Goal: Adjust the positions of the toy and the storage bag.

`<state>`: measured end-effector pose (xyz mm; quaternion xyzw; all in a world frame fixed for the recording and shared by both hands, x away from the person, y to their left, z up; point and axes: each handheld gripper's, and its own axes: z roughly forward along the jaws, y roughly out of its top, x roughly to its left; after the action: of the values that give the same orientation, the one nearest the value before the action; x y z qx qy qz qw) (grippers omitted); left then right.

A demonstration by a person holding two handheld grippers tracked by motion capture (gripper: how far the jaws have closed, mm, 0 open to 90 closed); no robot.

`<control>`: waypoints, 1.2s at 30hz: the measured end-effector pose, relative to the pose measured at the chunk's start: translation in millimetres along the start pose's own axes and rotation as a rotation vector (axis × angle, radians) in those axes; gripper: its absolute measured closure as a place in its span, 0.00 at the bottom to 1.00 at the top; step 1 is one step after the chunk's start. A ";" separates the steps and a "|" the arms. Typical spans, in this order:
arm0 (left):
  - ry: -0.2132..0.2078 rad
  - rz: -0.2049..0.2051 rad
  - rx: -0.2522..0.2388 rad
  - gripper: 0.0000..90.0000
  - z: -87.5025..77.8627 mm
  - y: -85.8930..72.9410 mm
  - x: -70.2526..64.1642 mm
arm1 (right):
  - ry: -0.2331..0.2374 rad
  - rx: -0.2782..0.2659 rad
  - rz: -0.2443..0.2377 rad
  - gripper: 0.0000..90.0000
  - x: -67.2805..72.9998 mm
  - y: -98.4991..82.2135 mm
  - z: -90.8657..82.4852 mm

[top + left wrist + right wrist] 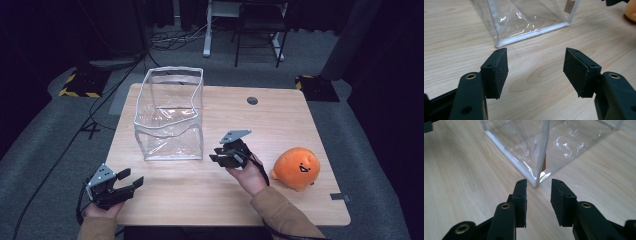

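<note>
Both hand-held grippers — left (131, 181), right (218, 154) — gape empty; clear bag's (170, 117) top is cut off up close.

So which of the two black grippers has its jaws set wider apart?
The left gripper; its gap is clearly broader than the right gripper's narrow one.

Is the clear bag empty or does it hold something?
Empty: through the bag's clear walls just its own base shows; the orange plush sits outside.

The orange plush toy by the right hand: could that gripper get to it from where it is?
Probably yes. The orange plush toy sits just beside the right gripper, with bare table between; the open jaws point away toward the clear bag, so it must turn.
</note>
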<state>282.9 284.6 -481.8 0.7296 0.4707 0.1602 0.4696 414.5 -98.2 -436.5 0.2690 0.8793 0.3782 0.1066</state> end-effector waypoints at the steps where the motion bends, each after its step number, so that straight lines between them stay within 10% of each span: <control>1: 0.000 0.000 0.000 0.40 0.0 0.0 0.0 | 0.000 0.000 0.000 0.74 0.0 0.0 0.0; 13: 0.016 0.034 0.038 0.43 5.9 4.3 1.9 | -0.010 0.039 0.015 0.77 -10.7 23.0 35.2; 18: 0.016 0.041 0.046 0.43 11.0 6.9 5.0 | 0.015 0.055 0.009 0.94 -9.6 27.7 43.2; 36: -0.033 0.095 0.063 0.45 29.4 20.9 -12.1 | 0.019 0.064 0.026 0.97 7.5 -9.8 3.0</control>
<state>307.9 256.3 -476.7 0.7680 0.4324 0.1553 0.4461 405.5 -97.8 -445.5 0.2802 0.8884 0.3537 0.0848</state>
